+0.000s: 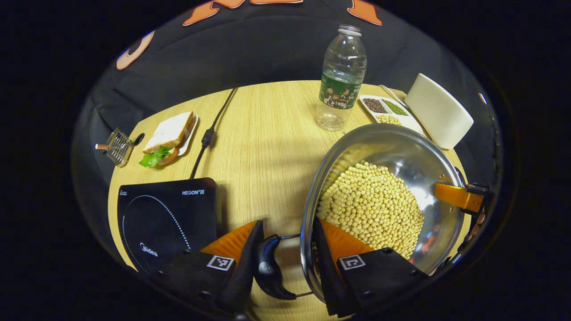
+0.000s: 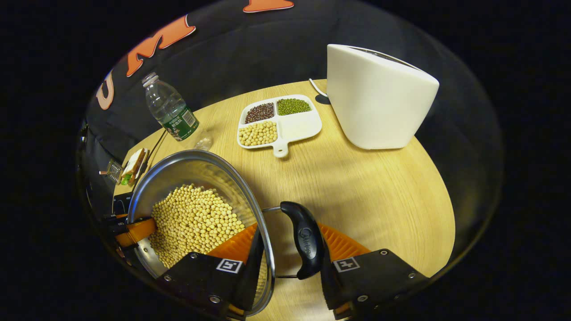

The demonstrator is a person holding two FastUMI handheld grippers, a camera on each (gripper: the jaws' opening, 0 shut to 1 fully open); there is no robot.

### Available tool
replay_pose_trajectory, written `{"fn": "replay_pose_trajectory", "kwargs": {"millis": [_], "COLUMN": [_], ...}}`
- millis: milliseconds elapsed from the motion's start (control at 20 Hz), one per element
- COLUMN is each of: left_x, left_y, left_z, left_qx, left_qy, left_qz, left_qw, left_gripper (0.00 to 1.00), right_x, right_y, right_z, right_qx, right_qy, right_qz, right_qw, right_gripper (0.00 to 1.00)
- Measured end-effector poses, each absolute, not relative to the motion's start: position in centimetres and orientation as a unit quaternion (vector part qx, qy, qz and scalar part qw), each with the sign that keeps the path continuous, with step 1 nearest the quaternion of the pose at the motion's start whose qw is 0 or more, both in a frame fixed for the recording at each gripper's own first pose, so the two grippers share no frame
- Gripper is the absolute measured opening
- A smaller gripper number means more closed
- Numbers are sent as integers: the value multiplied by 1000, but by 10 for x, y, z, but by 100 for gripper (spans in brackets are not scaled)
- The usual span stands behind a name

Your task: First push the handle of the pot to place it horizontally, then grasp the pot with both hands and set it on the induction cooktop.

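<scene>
Steel pot (image 1: 401,151) of soybeans (image 1: 372,209) at lower right of the left gripper view, left gripper (image 1: 287,263) straddling its rim and black handle (image 1: 270,272), right gripper (image 2: 290,267) likewise astride the opposite handle (image 2: 305,240), whether either pair pinches cannot be told, induction cooktop (image 1: 165,218) at lower left on the wooden table (image 1: 263,142).

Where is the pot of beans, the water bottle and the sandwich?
pot (image 1: 403,147): left gripper view, bare steel inner wall.
water bottle (image 1: 341,82): left gripper view, its label.
sandwich (image 1: 169,131): left gripper view, top bread slice.
</scene>
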State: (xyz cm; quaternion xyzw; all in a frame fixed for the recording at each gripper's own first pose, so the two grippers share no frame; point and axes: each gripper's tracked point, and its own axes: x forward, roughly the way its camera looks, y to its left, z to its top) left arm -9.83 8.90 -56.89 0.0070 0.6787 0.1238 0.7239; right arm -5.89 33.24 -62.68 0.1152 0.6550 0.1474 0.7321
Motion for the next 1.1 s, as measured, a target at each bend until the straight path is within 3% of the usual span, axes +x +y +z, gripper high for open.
{"fn": "replay_pose_trajectory", "kwargs": {"millis": [200, 600, 650, 700, 750, 800, 1100], "left_x": [-90, -73, -73, -70, -73, -74, -96], "left_y": [95, 115, 119, 125, 132, 141, 199], "left_z": [-556, -493, -483, -475, -465, -455, -402], "left_qx": [16, 8, 9, 9, 8, 4, 0], "left_qy": [666, 632, 627, 623, 619, 614, 595], "left_qz": [128, 134, 136, 139, 144, 150, 190], "left_qw": [735, 763, 767, 770, 772, 775, 781], "left_gripper": [70, 69, 69, 70, 70, 71, 70], "right_x": [-64, -48, -46, -44, -44, -42, -44], "right_y": [335, 346, 351, 356, 362, 371, 427], "right_z": [-609, -545, -535, -525, -517, -508, -461], "right_qx": [135, 149, 150, 150, 151, 150, 147], "right_qy": [645, 597, 591, 586, 580, 575, 553], "right_qz": [142, 149, 152, 156, 160, 165, 206], "right_qw": [739, 774, 778, 781, 785, 787, 794], "right_gripper": [53, 52, 48, 52, 48, 52, 52]}}
